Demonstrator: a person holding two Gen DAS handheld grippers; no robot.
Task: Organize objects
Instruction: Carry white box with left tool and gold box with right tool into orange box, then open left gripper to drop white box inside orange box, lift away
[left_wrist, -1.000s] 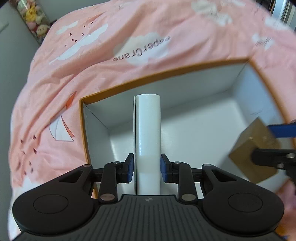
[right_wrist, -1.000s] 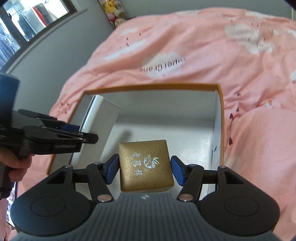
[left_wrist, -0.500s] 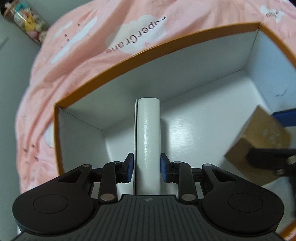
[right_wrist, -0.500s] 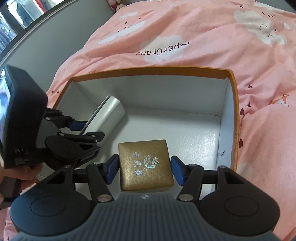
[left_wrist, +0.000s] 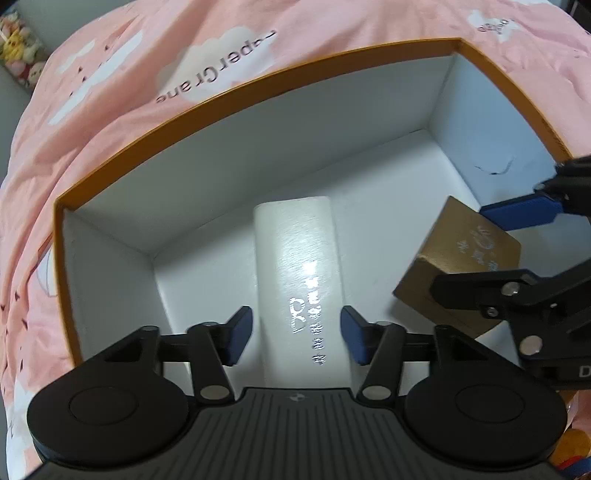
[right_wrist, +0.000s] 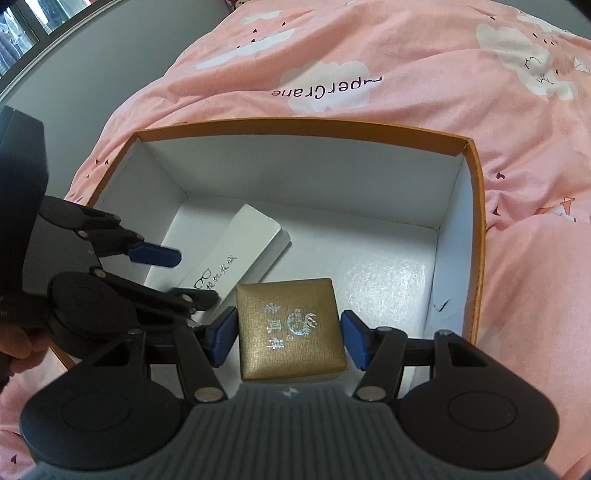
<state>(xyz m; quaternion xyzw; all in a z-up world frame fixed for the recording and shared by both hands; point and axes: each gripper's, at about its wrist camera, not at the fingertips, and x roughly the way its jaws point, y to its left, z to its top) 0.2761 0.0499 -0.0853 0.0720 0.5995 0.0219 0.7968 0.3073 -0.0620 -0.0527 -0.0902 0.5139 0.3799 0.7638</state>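
An orange-rimmed cardboard box (left_wrist: 258, 85) with white inside walls sits open on the bed. A long white box (left_wrist: 299, 251) with silver print lies flat on its floor. My left gripper (left_wrist: 295, 332) straddles the near end of it. Its jaws are opening and the blue pads stand clear of both sides. In the right wrist view the white box (right_wrist: 251, 240) lies at the left of the floor under my left gripper (right_wrist: 192, 277). My right gripper (right_wrist: 288, 332) is shut on a gold jewellery box (right_wrist: 291, 321), holding it inside the cardboard box (right_wrist: 295, 123); the gold box (left_wrist: 461, 258) appears tilted in the left wrist view.
Pink bedding (right_wrist: 406, 55) with white clouds surrounds the cardboard box on all sides. A hand (right_wrist: 14, 343) holds the left gripper's handle at the left edge. Plush toys (left_wrist: 14, 40) sit far off at the top left. A grey wall runs beyond the bed.
Both grippers sank into the cardboard box. The left jaws let go of the white box, which went from standing on its narrow edge to lying flat. The gold box stays gripped.
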